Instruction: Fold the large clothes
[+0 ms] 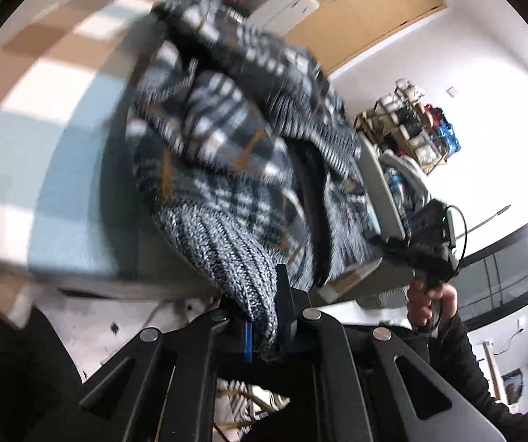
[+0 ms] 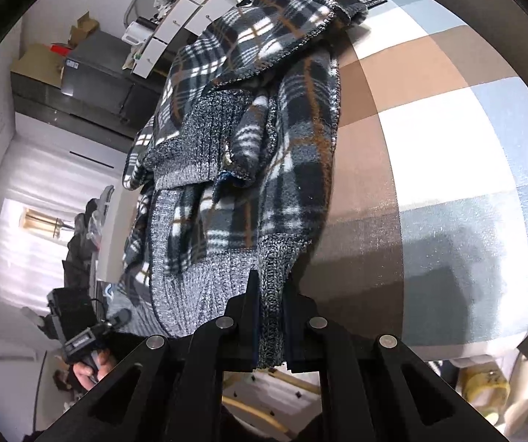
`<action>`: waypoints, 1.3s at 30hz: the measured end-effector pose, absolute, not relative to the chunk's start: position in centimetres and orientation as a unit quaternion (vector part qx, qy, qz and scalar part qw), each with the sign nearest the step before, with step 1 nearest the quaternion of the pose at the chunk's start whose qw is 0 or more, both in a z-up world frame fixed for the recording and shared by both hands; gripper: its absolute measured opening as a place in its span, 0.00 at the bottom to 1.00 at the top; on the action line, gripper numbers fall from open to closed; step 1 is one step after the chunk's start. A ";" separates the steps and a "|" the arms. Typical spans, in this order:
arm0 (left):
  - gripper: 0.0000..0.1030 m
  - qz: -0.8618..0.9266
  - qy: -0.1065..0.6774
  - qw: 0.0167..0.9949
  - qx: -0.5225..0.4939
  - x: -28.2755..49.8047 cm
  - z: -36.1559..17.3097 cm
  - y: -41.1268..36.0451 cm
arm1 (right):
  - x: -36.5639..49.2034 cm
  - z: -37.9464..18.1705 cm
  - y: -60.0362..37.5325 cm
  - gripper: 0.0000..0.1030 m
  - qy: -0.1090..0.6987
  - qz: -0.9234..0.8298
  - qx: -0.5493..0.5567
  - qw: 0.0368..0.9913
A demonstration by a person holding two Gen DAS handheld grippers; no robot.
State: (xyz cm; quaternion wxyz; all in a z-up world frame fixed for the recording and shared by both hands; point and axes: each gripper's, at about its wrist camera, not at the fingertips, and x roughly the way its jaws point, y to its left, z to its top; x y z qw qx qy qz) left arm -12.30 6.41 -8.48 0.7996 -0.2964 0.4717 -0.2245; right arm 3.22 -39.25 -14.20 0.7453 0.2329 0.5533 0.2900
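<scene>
A large plaid fleece jacket (image 1: 227, 140) with grey knit ribbed hem and cuffs is lifted off a checked bed cover. My left gripper (image 1: 264, 316) is shut on the knit hem (image 1: 234, 258) at one corner. My right gripper (image 2: 269, 316) is shut on the knit hem (image 2: 205, 287) at the other corner. The jacket (image 2: 256, 118) hangs between both grippers, bunched, its far end resting on the cover. The right gripper shows in the left wrist view (image 1: 429, 254), and the left gripper shows in the right wrist view (image 2: 80, 335).
The bed cover (image 2: 448, 147) has brown, white and pale blue squares and also shows in the left wrist view (image 1: 43, 118). A wooden rack with bags (image 1: 411, 129) stands by the wall. Drawers and boxes (image 2: 80, 62) stand behind the bed.
</scene>
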 end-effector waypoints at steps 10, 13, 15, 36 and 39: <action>0.35 -0.172 0.495 0.802 -0.286 -11.2 -9.3 6.8 | 3.1 -14.3 -39.2 0.10 0.553 0.289 0.236 0.745; 0.44 -0.168 0.496 0.798 -0.298 -10.5 -9.2 6.9 | 3.1 -14.4 -39.3 0.10 0.554 0.289 0.239 0.744; 0.44 -0.173 0.501 0.791 -0.305 -9.7 -9.4 6.7 | 3.1 -14.4 -39.3 0.10 0.553 0.289 0.239 0.744; 0.18 -0.178 0.537 0.760 -0.320 -9.3 -9.9 8.1 | 4.9 -12.4 -33.1 0.79 0.561 0.337 0.180 0.734; 0.27 -0.184 0.540 0.761 -0.308 -9.0 -9.5 7.5 | 4.4 -12.0 -32.1 0.67 0.557 0.317 0.148 0.754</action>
